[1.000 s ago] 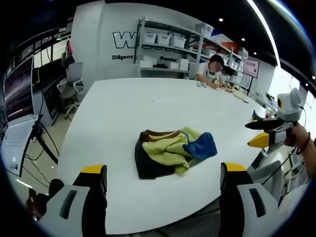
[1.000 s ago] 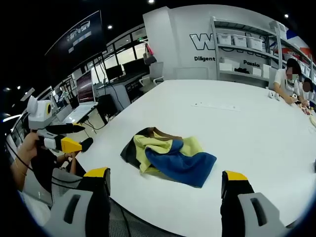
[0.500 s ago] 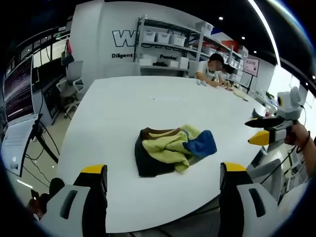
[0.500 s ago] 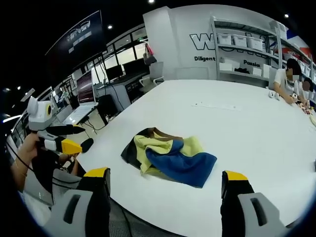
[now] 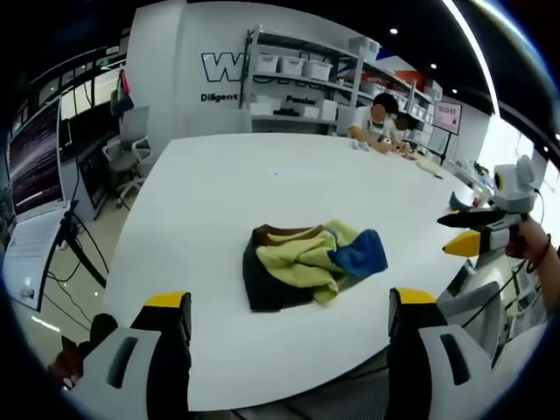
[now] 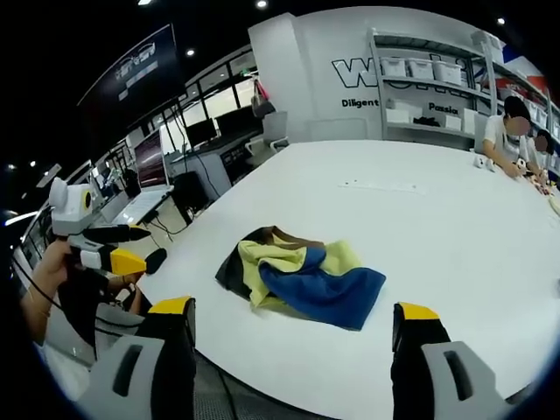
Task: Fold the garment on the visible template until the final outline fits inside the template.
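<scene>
The setting is a large hall with white walls, dark ceiling with spot lights, and a shelving unit (image 5: 302, 83) holding white bins against the far wall. A wide white worktop (image 5: 210, 201) with a rounded near edge carries the task item. Seated persons (image 5: 378, 118) occupy the far right edge of the worktop. Desks with monitors (image 6: 153, 153) stand off the worktop's left side.

The garment (image 5: 311, 267) lies crumpled in a loose heap near the near edge of the worktop, roughly midway along it. It shows yellow-green, blue, dark and brown sections; in the right gripper view the blue section (image 6: 324, 289) lies on top, toward the camera. No template outline can be made out on the worktop surface.

The left gripper (image 5: 289, 341) is held off the near edge, apart from the garment, jaws set wide with nothing between them. The right gripper (image 6: 293, 346) is likewise off the near edge, jaws wide with nothing held. In the left gripper view the right gripper appears at the right, gripped by a hand (image 5: 535, 254), its yellow-tipped jaws pointing toward the worktop.
</scene>
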